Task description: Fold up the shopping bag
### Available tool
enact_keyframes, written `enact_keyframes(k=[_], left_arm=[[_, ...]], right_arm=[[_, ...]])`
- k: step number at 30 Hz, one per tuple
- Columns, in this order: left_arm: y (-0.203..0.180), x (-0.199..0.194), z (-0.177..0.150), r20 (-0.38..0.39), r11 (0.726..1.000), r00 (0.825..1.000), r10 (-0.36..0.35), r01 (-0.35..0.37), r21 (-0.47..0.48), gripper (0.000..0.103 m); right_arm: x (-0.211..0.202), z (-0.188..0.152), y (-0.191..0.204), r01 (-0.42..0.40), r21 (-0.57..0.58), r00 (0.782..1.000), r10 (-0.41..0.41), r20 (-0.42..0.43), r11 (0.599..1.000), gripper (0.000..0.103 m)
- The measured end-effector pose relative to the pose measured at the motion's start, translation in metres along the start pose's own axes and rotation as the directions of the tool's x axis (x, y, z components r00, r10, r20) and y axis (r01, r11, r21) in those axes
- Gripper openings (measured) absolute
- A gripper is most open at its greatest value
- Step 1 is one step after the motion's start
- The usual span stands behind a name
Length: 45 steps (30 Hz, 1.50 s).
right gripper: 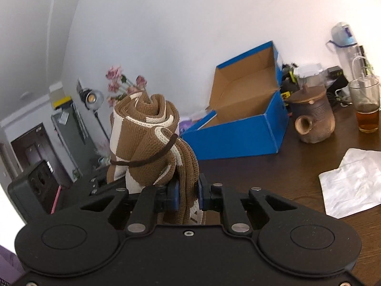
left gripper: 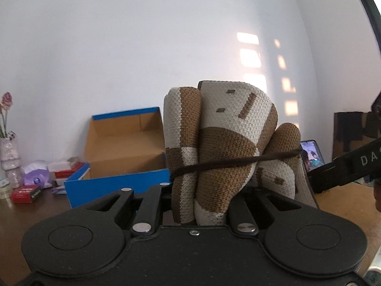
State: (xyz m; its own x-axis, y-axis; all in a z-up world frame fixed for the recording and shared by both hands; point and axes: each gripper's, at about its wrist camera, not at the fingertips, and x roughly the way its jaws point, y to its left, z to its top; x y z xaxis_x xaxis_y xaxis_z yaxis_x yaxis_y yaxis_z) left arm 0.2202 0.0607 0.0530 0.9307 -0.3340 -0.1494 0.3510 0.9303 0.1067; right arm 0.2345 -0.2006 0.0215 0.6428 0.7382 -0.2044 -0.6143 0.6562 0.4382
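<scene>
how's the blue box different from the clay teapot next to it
The blue box is angular cardboard, with its lid open and a plain brown inside; the teapot is round, ribbed brown pottery with its lid on. The box looks much the larger of the two. The box is bright blue outside, the teapot a dull earth colour all over. Both stand on the dark wooden table near the white wall.

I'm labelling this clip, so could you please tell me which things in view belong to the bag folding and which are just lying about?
Part of the job:
- rolled brown-and-cream knitted shopping bag
- thin dark elastic cord around it
- left gripper, right gripper, both clamping it

Lying about:
- open blue cardboard box
- brown ceramic teapot
- glass of tea
- crumpled white paper
</scene>
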Motion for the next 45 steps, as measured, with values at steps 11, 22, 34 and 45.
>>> enact_keyframes(k=[11, 22, 34, 45], left_arm=[[0.018, 0.027, 0.009, -0.159, 0.996, 0.985, -0.072, 0.062, -0.067, 0.013], [0.038, 0.072, 0.001, -0.49, 0.96, 0.867, -0.09, -0.056, -0.275, 0.016], [0.042, 0.056, 0.01, -0.322, 0.954, 0.947, 0.009, -0.104, -0.28, 0.016], [0.025, 0.057, 0.007, -0.187, 0.922, 0.958, -0.215, 0.136, -0.361, 0.015]], right_arm=[[0.012, -0.005, -0.004, -0.022, 0.039, 0.998, 0.024, -0.061, 0.999, 0.016], [0.028, -0.031, -0.009, 0.048, 0.157, 0.994, -0.031, -0.108, 0.986, 0.016], [-0.016, -0.032, -0.025, -0.039, 0.111, 0.999, 0.042, -0.023, 0.993, 0.053], [-0.02, -0.032, -0.014, -0.101, 0.074, 0.994, 0.098, 0.04, 0.992, 0.035]])
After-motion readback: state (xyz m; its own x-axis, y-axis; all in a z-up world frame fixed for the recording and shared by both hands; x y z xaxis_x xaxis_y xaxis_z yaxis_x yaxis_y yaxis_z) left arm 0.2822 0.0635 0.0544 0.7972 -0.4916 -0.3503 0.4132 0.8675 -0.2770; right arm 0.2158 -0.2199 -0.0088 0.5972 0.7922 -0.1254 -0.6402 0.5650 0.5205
